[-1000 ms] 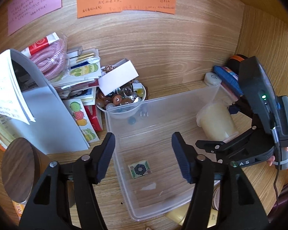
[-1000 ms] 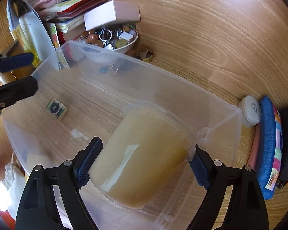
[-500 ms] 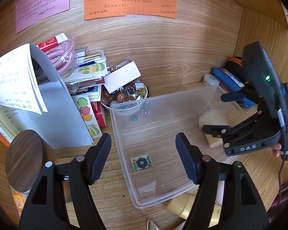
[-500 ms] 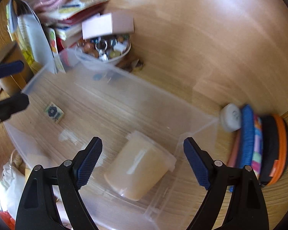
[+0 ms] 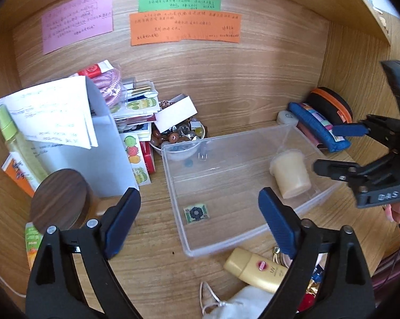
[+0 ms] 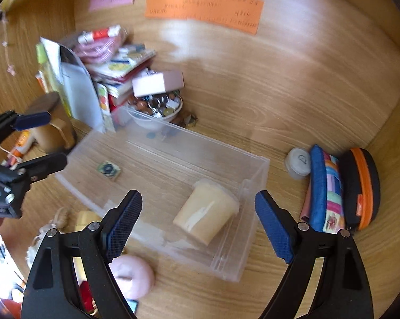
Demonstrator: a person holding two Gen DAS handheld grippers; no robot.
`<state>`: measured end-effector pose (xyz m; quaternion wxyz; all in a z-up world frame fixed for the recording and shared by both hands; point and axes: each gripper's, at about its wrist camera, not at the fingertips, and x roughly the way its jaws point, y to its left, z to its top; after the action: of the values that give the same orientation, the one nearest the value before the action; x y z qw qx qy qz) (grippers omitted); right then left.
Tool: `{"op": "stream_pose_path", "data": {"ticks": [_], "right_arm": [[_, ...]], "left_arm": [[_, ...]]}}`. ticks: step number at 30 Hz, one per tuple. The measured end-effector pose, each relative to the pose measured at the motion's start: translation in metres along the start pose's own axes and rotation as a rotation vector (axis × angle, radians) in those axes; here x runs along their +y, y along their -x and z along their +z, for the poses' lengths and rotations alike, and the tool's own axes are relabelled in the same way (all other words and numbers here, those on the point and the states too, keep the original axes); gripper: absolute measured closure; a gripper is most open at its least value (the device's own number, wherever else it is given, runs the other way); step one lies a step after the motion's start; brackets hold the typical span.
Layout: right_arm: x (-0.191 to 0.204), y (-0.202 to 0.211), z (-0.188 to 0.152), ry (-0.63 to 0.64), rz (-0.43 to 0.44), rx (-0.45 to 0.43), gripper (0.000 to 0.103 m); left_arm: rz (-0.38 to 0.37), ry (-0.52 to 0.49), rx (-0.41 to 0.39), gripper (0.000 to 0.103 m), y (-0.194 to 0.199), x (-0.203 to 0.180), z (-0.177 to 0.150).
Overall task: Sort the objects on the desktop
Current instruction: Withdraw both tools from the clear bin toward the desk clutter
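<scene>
1. Left wrist view, nearest: the left gripper (image 5: 199, 222) has just been opening; its jaws stand wide with nothing between them, above the near rim of the clear rectangular plastic bin (image 5: 261, 232).
2. Inside the bin, a small green patterned square tile (image 5: 196, 213) lies near-left and a pale cream lidded plastic cup (image 5: 291, 173) lies on its side far-right.
3. Right wrist view: the right gripper (image 6: 198, 224) hangs spread and empty above the cup.
4. Farther back, a white bowl of trinkets (image 5: 179, 136) touches the bin's far-left corner.
</scene>
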<state>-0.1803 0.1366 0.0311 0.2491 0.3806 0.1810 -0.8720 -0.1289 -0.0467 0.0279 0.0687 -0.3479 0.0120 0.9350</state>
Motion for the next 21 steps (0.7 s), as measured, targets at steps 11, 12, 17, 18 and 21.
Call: {"op": "stream_pose_path", "data": {"ticks": [11,12,17,18,21], "right_arm": [[0.010,0.065,-0.052,-0.031,-0.028,-0.173,0.017],[0.009,0.067,-0.056,-0.042,-0.018,-0.177,0.017],[0.009,0.079,-0.083,-0.098,0.012,-0.207,0.013],[0.011,0.081,-0.087,-0.103,0.017,-0.212,0.013],[0.016,0.086,-0.100,-0.118,0.027,-0.220,0.013]], "left_arm": [[-0.001,0.057,-0.018,0.007,0.042,-0.005,-0.027],[0.002,0.056,-0.021,0.006,0.046,-0.006,-0.031],[0.026,0.056,-0.027,0.006,0.063,-0.014,-0.050],[0.022,0.059,-0.024,0.006,0.065,-0.015,-0.055],[0.023,0.064,-0.018,0.006,0.070,-0.019,-0.065]]}}
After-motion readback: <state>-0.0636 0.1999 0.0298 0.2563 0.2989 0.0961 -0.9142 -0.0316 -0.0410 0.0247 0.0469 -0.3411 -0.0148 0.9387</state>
